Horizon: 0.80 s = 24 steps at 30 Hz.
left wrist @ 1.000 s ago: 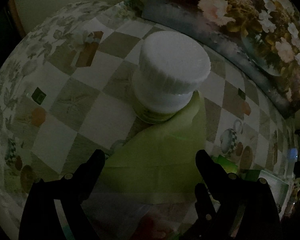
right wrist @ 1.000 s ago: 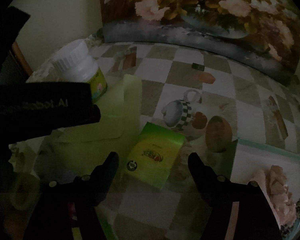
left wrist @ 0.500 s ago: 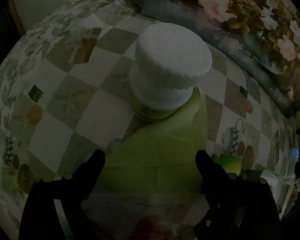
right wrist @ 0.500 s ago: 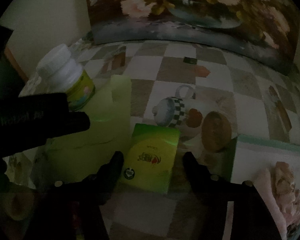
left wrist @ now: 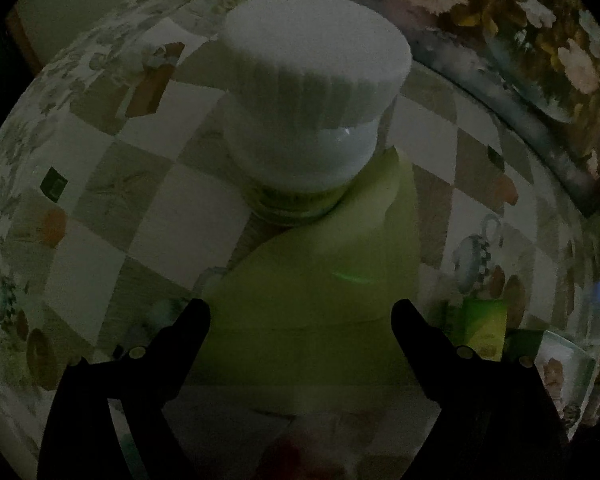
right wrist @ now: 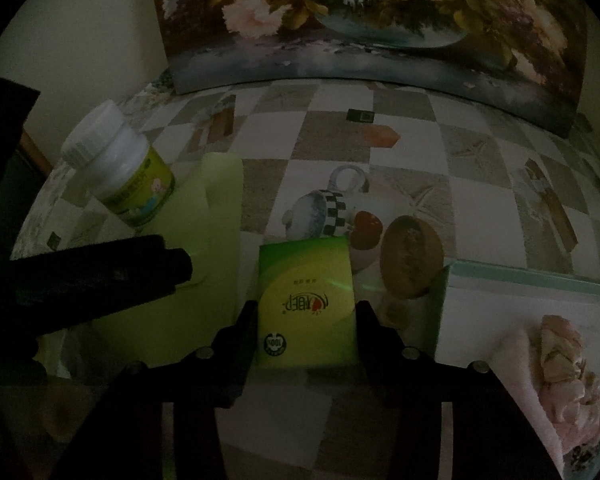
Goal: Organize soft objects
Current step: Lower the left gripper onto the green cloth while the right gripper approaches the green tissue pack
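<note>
Since the earlier frames, the right claw has been brought down around the green tissue pack, and the white-capped bottle is seen larger and closer in the left wrist view. The jaws of the right claw are closing, with the tissue pack between them; both fingertips are seen right at the pack's long edges, though whether the pads already press on it cannot be told in the dim light. The pack lies flat on the checked worktop, its printed face up, just beside the pale green sheet on its left and near the open box on its right, in which a pinkish soft item is seen.

The left claw is held wide open above the pale green sheet, with nothing gripped; the sheet is seen between and beyond its fingertips. The bottle stands at the far end of that sheet, with the sheet's far edge curled up against its base. In the right wrist view the bottle shows a green label, and the left claw is seen as a dark shape over the sheet. A floral painting stands along the back of the worktop.
</note>
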### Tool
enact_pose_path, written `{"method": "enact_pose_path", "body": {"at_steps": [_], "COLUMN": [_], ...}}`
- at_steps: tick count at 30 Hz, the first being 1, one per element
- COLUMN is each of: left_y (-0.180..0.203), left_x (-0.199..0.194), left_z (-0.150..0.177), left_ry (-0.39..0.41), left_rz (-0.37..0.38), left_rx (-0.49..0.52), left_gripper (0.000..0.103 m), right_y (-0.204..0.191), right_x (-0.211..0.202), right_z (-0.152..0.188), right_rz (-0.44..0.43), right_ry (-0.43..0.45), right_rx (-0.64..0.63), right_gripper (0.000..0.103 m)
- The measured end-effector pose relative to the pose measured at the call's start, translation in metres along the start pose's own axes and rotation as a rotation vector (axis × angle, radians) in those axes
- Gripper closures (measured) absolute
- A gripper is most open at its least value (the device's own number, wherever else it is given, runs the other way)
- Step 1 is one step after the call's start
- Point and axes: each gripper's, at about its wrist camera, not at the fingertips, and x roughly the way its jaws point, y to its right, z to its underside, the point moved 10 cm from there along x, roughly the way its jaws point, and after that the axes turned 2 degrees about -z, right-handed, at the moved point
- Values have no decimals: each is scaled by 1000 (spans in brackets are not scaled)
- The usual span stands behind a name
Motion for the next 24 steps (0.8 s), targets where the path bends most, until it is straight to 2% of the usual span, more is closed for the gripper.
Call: {"method": "enact_pose_path", "body": {"at_steps": [9, 13, 19, 21, 23, 24], "left_y": [6, 12, 27, 32, 39, 41], "left_x": [7, 6, 8, 6, 2, 0], "left_z": [-2, 8, 10, 10, 10, 11], "left_ry": [1, 0, 6, 8, 16, 18], "left_rz": [-51, -90, -100, -90, -77, -68], "left_rx": [54, 90, 85, 96, 110, 115], "left_gripper": [11, 11, 12, 20, 42, 48], "right_y": [3, 3, 4, 4, 4, 4], "right_x": [0, -1, -1, -1, -1, -1], "right_z": [1, 2, 2, 2, 2, 2], "right_rz": [3, 3, 3, 2, 2, 2], "right_ry": [-5, -5, -5, -5, -5, -5], "right_rx": [4, 3, 3, 3, 4, 3], "right_gripper": [53, 52, 52, 52, 52, 52]}}
